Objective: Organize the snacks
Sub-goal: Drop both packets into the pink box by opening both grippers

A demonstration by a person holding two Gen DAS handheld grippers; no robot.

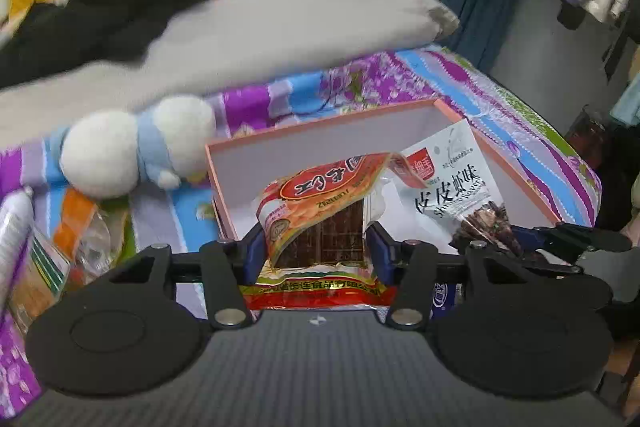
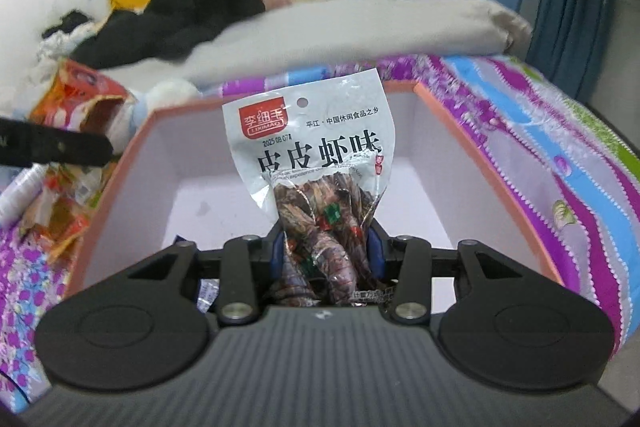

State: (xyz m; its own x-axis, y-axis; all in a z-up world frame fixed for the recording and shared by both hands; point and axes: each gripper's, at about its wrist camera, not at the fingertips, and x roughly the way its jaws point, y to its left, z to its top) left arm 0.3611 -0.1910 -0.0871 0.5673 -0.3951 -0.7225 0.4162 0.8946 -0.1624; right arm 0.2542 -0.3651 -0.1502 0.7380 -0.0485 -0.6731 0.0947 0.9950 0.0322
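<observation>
Holding one snack packet in each tool above the open pink box on the bed.

I had the left tool [image 1: 316, 247] clamped on an orange-red packet [image 1: 320, 203], its top flopping forward over the pink box [image 1: 320, 123], and the right tool [image 2: 326, 251] pinched on a white shrimp-flavour packet [image 2: 316, 155] that stood upright between its fingers [image 2: 374, 247]. Both packets hung over the box's white, bare interior, and in the left view the white packet showed just beside the orange-red one. The box sat on the purple patterned bedsheet [image 1: 500, 95]. A white-and-blue plush toy [image 1: 136, 151] lay left of the box, more loose snack wrappers [image 2: 60, 219] lay beyond it, and a grey quilt [image 1: 260, 35] lay behind.
</observation>
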